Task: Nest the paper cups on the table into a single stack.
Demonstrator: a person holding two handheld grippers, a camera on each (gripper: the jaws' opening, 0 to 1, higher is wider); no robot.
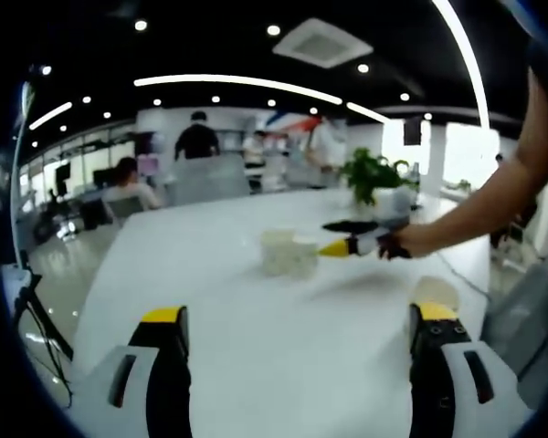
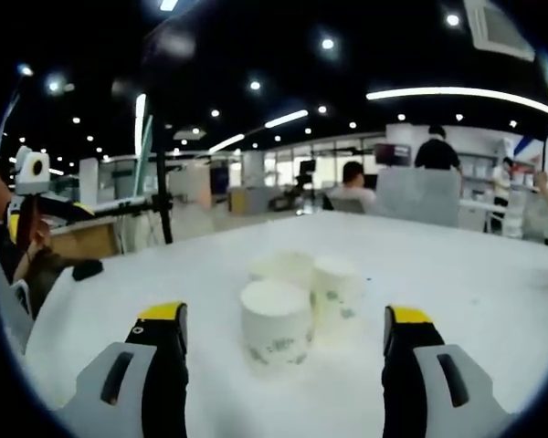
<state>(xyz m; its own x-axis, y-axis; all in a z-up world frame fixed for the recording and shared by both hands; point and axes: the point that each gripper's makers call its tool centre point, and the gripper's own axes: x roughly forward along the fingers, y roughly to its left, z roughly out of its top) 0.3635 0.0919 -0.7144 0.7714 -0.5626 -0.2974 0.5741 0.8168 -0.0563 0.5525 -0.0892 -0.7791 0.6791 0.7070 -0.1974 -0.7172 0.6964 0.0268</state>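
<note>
Three white paper cups with a faint green print stand clustered upright on the white table (image 2: pixel 457 283). In the right gripper view the front cup (image 2: pixel 274 324) is nearest, a second cup (image 2: pixel 336 290) is to its right and a third cup (image 2: pixel 283 266) is behind. My right gripper (image 2: pixel 285 315) is open, its jaws on either side of the front cup without touching it. In the left gripper view the cup cluster (image 1: pixel 288 254) is at mid-table, with the right gripper (image 1: pixel 336 237) reaching it from the right. My left gripper (image 1: pixel 300 319) is open and holds nothing, well short of the cups.
A pale round thing (image 1: pixel 436 292), perhaps another cup, sits just beyond my left gripper's right jaw. A potted plant (image 1: pixel 374 175) stands at the table's far side. A black tripod (image 2: pixel 160 182) rises beyond the table's left edge. People sit and stand in the office behind.
</note>
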